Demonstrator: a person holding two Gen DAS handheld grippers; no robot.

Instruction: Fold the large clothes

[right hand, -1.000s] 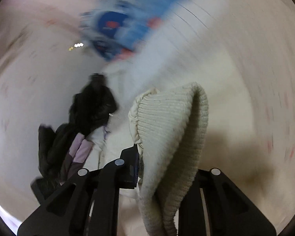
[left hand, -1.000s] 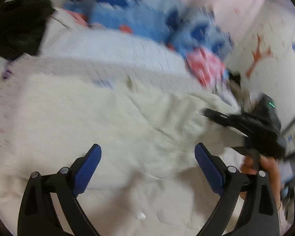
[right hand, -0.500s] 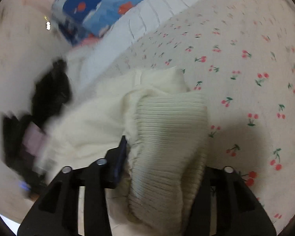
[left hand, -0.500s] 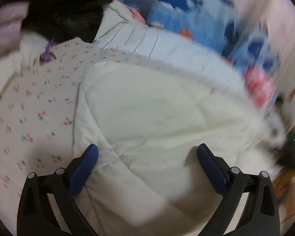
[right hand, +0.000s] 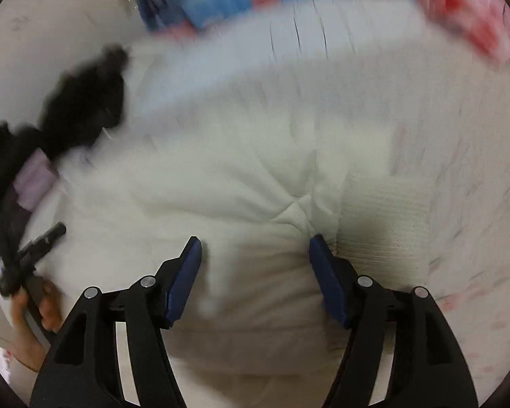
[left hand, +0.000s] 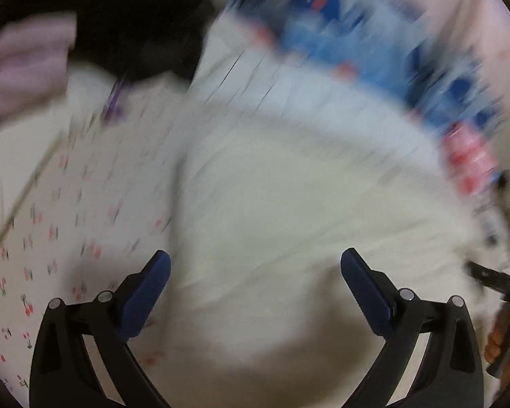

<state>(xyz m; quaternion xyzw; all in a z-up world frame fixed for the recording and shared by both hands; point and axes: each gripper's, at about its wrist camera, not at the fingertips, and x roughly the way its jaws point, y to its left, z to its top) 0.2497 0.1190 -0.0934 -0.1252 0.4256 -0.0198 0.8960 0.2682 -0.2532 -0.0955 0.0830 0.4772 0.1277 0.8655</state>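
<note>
A large cream knit sweater (left hand: 289,204) lies folded over on the cherry-print bedsheet (left hand: 51,238). It also shows in the right wrist view (right hand: 255,176), with its ribbed hem (right hand: 384,217) lying flat to the right. My left gripper (left hand: 255,285) is open and empty just above the sweater. My right gripper (right hand: 255,265) is open and empty over the sweater, its right finger (right hand: 326,285) beside the ribbed hem. Both views are blurred by motion.
A black garment (left hand: 136,27) and a lilac one (left hand: 27,64) are piled at the bed's far left; they also show in the right wrist view (right hand: 81,102). A blue whale-print blanket (left hand: 340,34) and a white quilt (left hand: 289,91) lie behind the sweater.
My right gripper has let go of the ribbed hem and opened; the hem now lies on the bed. My left gripper stayed open and shifted over the sweater.
</note>
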